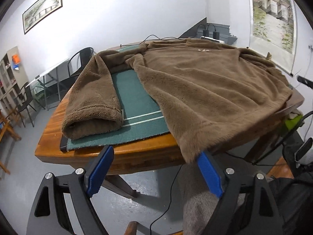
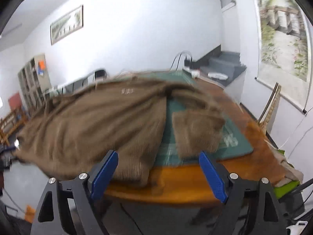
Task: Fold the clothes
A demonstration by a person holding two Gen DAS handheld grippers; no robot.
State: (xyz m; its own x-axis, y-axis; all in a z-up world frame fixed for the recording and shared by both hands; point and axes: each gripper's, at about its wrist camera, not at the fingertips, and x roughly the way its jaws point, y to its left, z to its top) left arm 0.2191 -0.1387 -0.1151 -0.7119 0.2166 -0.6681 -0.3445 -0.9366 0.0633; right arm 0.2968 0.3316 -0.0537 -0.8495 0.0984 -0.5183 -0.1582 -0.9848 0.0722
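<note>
A brown fleece sweater [image 1: 205, 82] lies spread face up across a wooden desk [image 1: 137, 154], resting partly on a green mat [image 1: 137, 105] that covers the desk's middle. In the left wrist view the garment is sharp: its body fills the space ahead of and beyond the right-hand finger, and its hem corner droops over the near desk edge down to that finger's tip, though whether they touch cannot be told. One sleeve [image 1: 95, 101] runs toward the camera ahead of the left-hand finger, its cuff opening facing forward, with a strip of bare mat between sleeve and body. The left gripper [image 1: 154, 154] has its blue fingers [image 1: 100, 173] spread wide with nothing between them, hovering just below the desk edge.

The right wrist view is motion-blurred and shows the other side: the sweater [image 2: 93, 121] body lies ahead of the left-hand finger and hangs over the near edge beside it, while the other sleeve [image 2: 195, 131] lies on the mat [image 2: 234, 145] ahead of the gap between the fingers. The right gripper [image 2: 158, 156] also stands wide open and empty, its fingers [image 2: 212, 176] near the desk [image 2: 176, 180] edge.

Only the left view shows a black cable [image 1: 168, 211] trailing on the grey floor [image 1: 121, 211] and grey corduroy fabric [image 1: 197, 207] under the right-hand finger. Both views show framed landscape pictures [image 1: 42, 8] on the white wall.
</note>
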